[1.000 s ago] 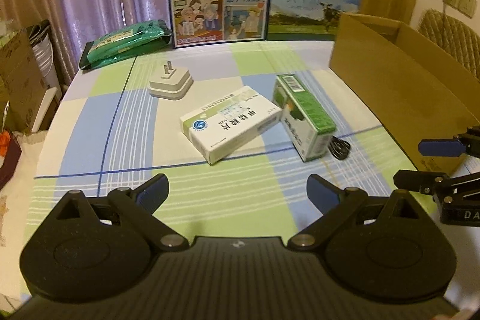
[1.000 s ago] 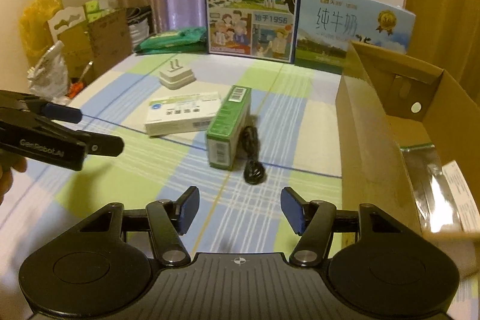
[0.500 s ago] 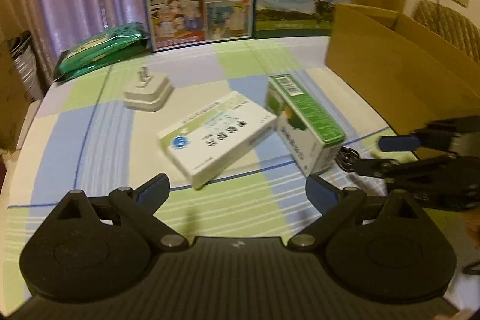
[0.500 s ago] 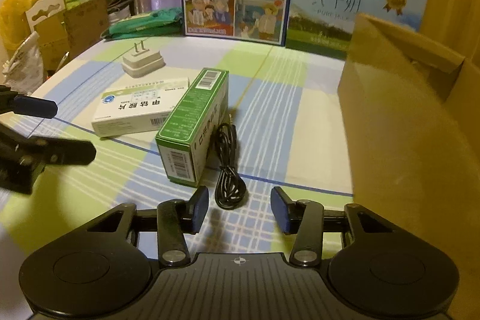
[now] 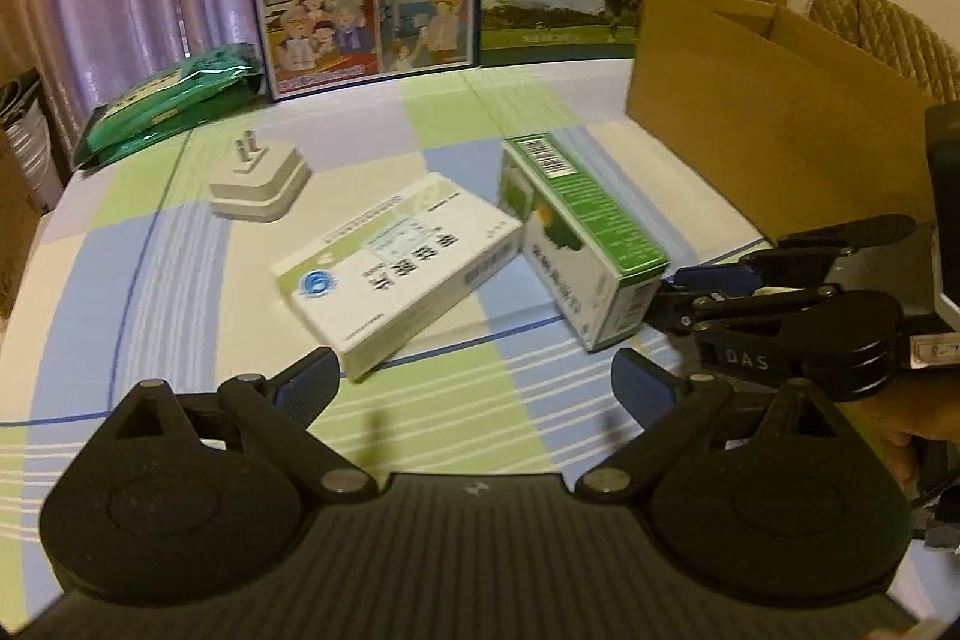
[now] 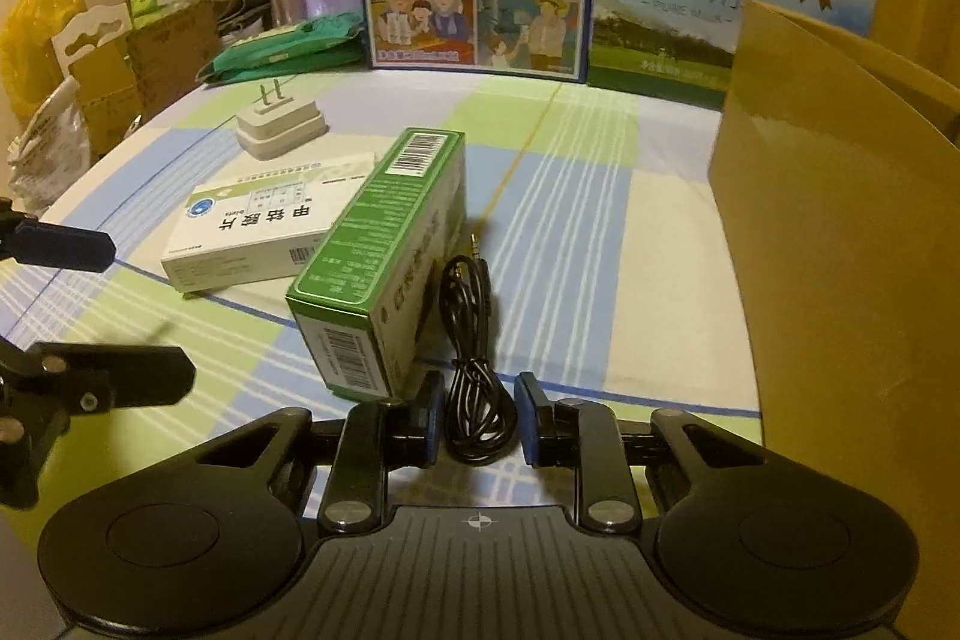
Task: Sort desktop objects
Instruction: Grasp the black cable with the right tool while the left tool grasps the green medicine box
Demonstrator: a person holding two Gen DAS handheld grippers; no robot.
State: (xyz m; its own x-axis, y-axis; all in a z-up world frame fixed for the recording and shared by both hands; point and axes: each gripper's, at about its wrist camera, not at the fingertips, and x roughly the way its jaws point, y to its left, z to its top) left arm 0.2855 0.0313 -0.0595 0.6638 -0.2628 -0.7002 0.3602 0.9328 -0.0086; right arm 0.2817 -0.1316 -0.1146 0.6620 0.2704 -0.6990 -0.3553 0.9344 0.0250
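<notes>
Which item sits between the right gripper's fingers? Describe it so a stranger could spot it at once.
Start at the tall brown cardboard box on the checked tablecloth's right side. Left of it lies the long green carton, and tucked against that carton's right side is the coiled black audio cable. It is the only thin, looped, unboxed thing there, jack plug pointing away.

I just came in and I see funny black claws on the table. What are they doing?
A person holds a gripper in each hand and is tidying a table. The right gripper sits low with its open fingers on either side of a coiled black cable, not squeezing it yet. The cable lies right beside a green box. The left gripper is open and hangs in front of a white medicine box. A white plug waits farther back, and a cardboard box stands at the right.
</notes>
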